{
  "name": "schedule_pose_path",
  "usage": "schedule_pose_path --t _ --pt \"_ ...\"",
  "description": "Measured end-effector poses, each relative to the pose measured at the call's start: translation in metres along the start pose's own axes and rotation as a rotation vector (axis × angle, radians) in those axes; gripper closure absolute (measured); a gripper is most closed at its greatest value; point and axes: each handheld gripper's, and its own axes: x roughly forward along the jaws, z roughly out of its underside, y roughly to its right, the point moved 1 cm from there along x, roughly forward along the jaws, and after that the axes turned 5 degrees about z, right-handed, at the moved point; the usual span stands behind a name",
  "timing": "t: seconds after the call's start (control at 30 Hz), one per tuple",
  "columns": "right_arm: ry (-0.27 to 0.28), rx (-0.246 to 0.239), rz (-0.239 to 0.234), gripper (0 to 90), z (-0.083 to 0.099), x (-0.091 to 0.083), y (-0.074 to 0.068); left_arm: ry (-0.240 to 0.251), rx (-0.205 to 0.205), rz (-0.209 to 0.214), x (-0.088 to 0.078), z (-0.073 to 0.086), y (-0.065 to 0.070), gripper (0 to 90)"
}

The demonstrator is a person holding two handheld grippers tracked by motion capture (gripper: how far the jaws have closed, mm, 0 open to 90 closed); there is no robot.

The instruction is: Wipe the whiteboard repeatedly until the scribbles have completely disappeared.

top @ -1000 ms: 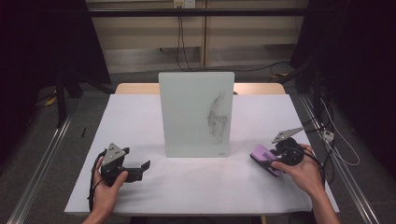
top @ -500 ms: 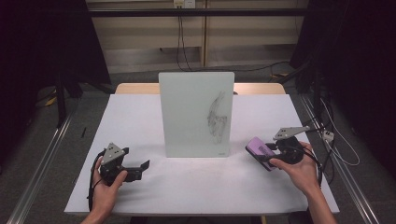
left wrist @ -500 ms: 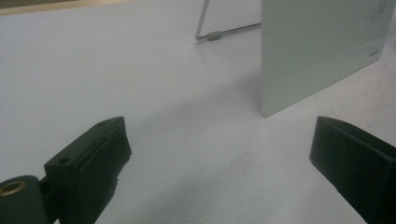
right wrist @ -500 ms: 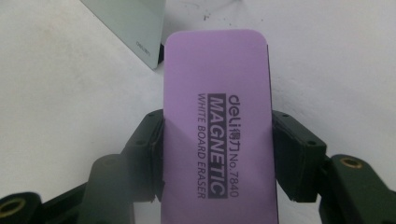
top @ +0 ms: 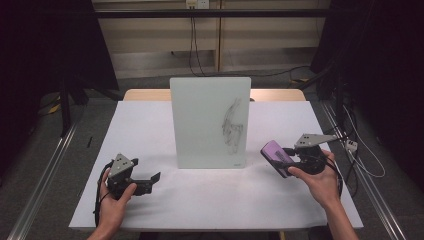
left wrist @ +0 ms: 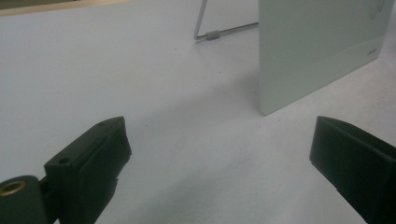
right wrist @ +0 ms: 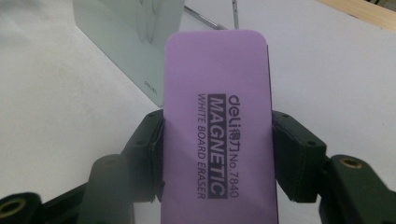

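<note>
A small whiteboard (top: 210, 122) stands upright at the table's middle, with grey scribbles (top: 232, 125) on its right half. My right gripper (top: 283, 161) is shut on a purple whiteboard eraser (top: 275, 157) and holds it off the table, just right of the board. In the right gripper view the eraser (right wrist: 217, 130) sits between both black pads (right wrist: 289, 154), its printed face up, and the board (right wrist: 135, 42) lies beyond it. At the front left my left gripper (top: 150, 181) rests low and open, its jaws wide apart in the left gripper view (left wrist: 219, 154) with nothing between them.
White paper covers the table (top: 150, 125). The board (left wrist: 317, 46) leans on a wire stand (left wrist: 212, 32) behind it. Cables (top: 357, 150) trail off the table's right edge. Metal rails run along the floor on both sides.
My right gripper has lifted the purple eraser a little and carried it left toward the board. The left gripper has stayed put.
</note>
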Motion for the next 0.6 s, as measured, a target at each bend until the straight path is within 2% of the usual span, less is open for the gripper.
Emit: schedule_pose_path --t 0.2,0.4,0.47,0.6 --pt "0.005 -0.02 -0.021 41.8 -0.002 0.003 -0.006 0.005 -0.013 0.002 0.0 0.0 0.0 4.6" --pt "0.017 -0.038 -0.071 41.8 -0.005 0.004 -0.011 0.004 -0.016 0.0 -0.002 -0.001 0.001 4.7" --pt "0.036 -0.043 -0.09 41.8 -0.01 0.002 -0.014 0.008 -0.022 0.008 -0.003 -0.001 0.002 4.6" --pt "0.059 -0.067 -0.095 41.8 -0.02 0.0 -0.017 0.006 -0.014 0.003 -0.001 -0.002 0.003 4.6"
